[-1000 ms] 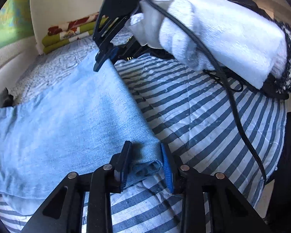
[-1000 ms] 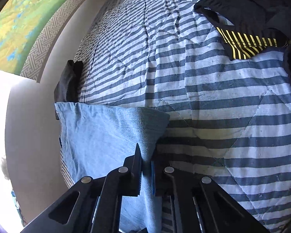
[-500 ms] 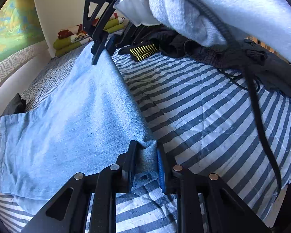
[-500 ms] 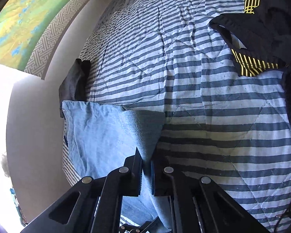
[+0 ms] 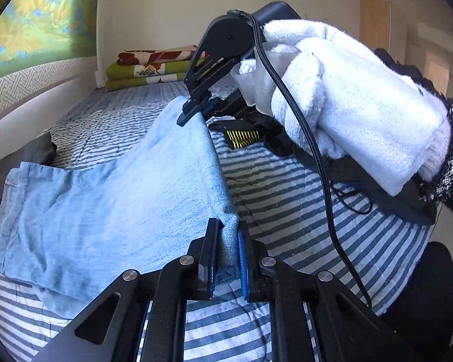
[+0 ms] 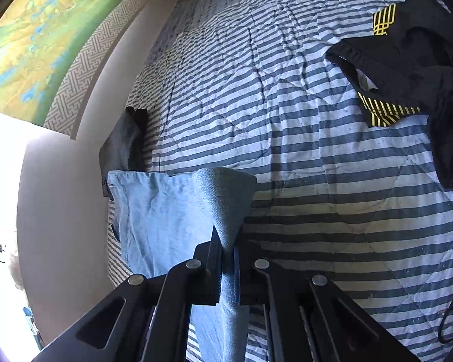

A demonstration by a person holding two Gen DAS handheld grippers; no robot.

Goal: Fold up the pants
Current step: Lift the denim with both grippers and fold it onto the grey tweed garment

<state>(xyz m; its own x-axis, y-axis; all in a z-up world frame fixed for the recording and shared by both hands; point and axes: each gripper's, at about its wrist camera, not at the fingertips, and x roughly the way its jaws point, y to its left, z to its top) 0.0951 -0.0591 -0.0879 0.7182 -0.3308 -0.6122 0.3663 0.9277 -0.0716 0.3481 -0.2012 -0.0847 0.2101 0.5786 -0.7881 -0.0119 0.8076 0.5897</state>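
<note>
My left gripper [image 5: 226, 252]: jaws have just been closing, and the hem corner of the light-blue pants [image 5: 111, 205] sits between the blue pads [image 5: 243, 259], pinched. The cloth rises from the striped bedspread [image 5: 290, 199] at my fingers.

My right gripper [image 6: 226, 259]: clamped tight on the far end of the same folded edge; denim bunches into a narrow strip through the jaws. Seen from my left camera, it [image 5: 196, 107] holds that edge up off the bedspread, with my right hand [image 5: 350, 102] in a white fleecy glove behind it and a black cable [image 5: 317, 163] trailing down across the view.

Pants: one long edge lifted taut between my two grippers, the rest draping down onto the bedspread, waistband end lying flat toward the wall side. A small dark folded cloth [image 6: 126, 144] lies on the bedspread just beyond the waistband, against the wall.

Black garment with yellow stripes [image 6: 407, 75]: on the bedspread, well apart from the pants, on the side away from the wall.

Folded green and floral blankets [image 5: 151, 71]: stacked at the far end of the bedspread. A green and yellow wall picture [image 6: 39, 45] hangs above the wall side.
</note>
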